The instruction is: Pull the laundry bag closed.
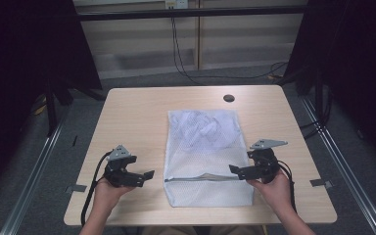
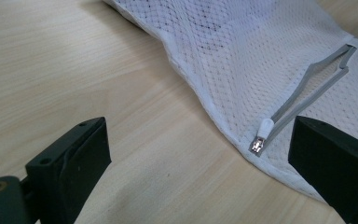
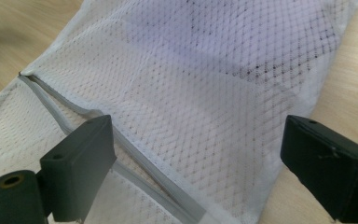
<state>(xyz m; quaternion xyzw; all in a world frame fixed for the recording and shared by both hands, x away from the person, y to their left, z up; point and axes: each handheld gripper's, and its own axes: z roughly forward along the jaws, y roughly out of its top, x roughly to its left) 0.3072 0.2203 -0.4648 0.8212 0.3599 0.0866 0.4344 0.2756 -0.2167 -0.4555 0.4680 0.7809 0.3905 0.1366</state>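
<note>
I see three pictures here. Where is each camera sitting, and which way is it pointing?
High view: fixed above the person's side, looking forward and down on the table; both forearms, the left gripper and right gripper show.
Left gripper view: rides the left gripper, looking between its open jaws at the zipper pull.
Right gripper view: rides the right gripper, looking between its open jaws over the mesh.
Shared: all three show the white mesh bag and its partly open zipper.
</note>
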